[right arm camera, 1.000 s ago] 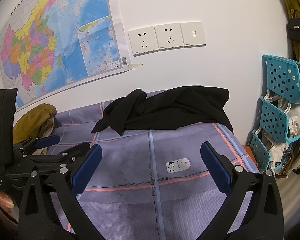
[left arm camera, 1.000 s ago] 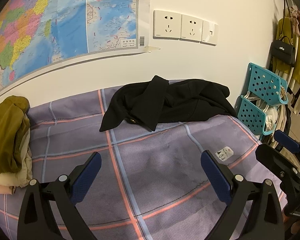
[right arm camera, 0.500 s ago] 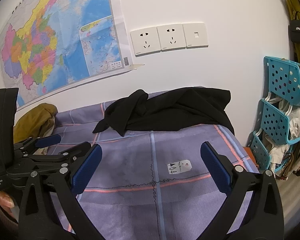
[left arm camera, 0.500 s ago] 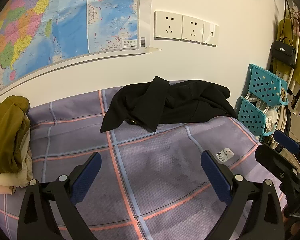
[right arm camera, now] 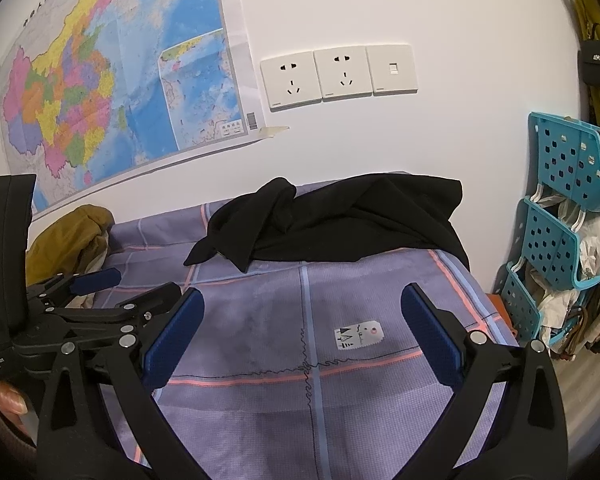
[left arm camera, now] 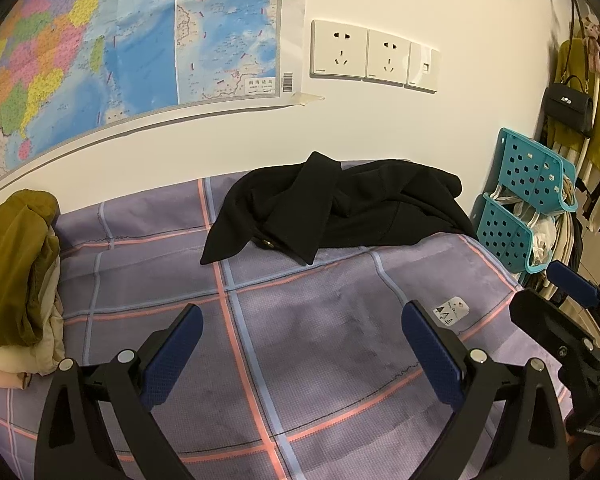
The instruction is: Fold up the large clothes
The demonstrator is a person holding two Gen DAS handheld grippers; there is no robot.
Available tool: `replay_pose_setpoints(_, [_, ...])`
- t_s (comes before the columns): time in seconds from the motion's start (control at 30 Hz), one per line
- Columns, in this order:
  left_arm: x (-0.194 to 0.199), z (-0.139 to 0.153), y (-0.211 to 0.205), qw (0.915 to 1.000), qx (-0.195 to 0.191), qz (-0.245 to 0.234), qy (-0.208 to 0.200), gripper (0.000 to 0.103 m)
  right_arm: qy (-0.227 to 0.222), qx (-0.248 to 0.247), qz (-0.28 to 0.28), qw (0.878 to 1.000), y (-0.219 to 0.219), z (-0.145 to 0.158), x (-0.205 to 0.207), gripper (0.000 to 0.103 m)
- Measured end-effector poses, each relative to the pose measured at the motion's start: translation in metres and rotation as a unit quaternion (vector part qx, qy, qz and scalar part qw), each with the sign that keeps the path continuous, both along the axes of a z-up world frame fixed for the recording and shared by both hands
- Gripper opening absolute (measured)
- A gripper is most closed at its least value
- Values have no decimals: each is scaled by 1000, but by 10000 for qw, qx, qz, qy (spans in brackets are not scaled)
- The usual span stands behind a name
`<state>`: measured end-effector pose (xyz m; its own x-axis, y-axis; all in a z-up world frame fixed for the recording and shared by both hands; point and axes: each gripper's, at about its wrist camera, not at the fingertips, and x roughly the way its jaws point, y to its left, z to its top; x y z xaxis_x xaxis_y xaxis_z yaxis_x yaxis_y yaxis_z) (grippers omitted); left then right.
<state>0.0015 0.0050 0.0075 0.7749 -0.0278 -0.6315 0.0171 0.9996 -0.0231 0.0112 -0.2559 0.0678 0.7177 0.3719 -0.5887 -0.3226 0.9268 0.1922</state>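
— Where's the thing to be folded?

— The black garment (left arm camera: 340, 208) lies crumpled in the middle of the frame, at the far edge of the purple plaid sheet (left arm camera: 300, 340), against the wall under the sockets (left arm camera: 374, 56). One flap is thrown over the rest. Nothing folded yet, I'd say.

— And the tongs?

— The left gripper (left arm camera: 300, 352) sits low in its own view, fingers spread wide, nothing between them. The right gripper (right arm camera: 302, 340) is the same: apart and empty, above bare sheet near a small white label (right arm camera: 358, 334).

— So what's left?

— Everything, by my guess: pull it out, flatten it, fold. An olive and cream pile (left arm camera: 16, 272) sits at the left edge; a teal rack (right arm camera: 568, 216) stands on the right.
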Motion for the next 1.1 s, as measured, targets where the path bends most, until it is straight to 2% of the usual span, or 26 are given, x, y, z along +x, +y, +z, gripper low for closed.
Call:
replay_pose_setpoints(0.6, [17, -7, 3, 9999, -27, 35, 143, 96, 4, -250, 156, 9996, 9, -3, 16, 97])
replay_pose_setpoints(0.7, [25, -10, 10, 9997, 21, 158, 197, 96, 21, -324, 255, 9991, 11, -6, 26, 97])
replay_pose_setpoints(0.97, [56, -15, 51, 9965, 280, 746, 234, 96, 124, -1208, 844, 9890, 43, -25, 115, 97])
replay_pose_setpoints(1.1, [72, -20, 73, 9941, 367, 965, 338, 96, 28, -1759, 1178, 9773, 63, -39, 165, 97])
